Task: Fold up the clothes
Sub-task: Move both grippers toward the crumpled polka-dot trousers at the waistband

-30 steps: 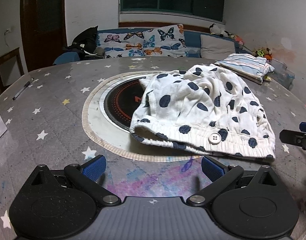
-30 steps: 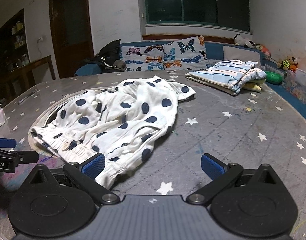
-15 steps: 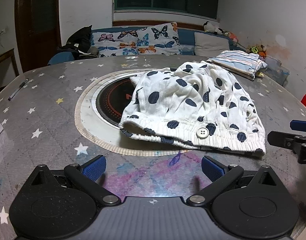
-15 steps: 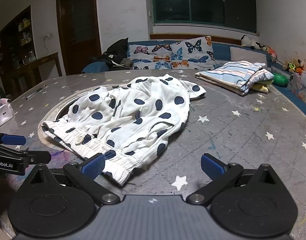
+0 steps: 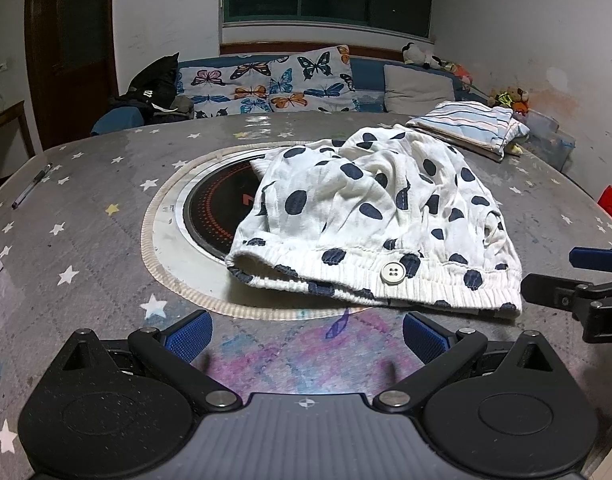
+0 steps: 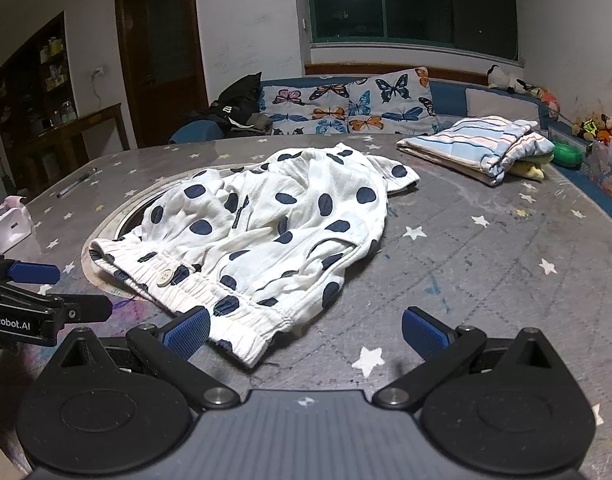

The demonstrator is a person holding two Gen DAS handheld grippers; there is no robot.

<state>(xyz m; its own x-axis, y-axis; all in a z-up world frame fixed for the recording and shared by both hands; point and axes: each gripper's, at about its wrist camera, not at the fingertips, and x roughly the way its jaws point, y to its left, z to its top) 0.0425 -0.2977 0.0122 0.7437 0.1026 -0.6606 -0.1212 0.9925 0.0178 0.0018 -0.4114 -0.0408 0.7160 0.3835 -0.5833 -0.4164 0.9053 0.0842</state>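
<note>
Both grippers have drawn back slightly; left gripper [image 5: 306,330] and right gripper [image 6: 304,330] gape wide, empty. Spotted shorts [image 5: 379,216] lie crumpled, unfolded, on table [image 5: 86,184]; striped clothes [image 6: 477,146] already folded.

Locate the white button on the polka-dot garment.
The button sits on the ribbed waistband of the polka-dot garment, centre-right in the left wrist view, facing both grippers.

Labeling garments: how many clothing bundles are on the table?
2: the polka-dot garment lies crumpled mid-table, partly over the round cooktop; a folded striped stack sits at the far right edge. That stack may hold several pieces.
</note>
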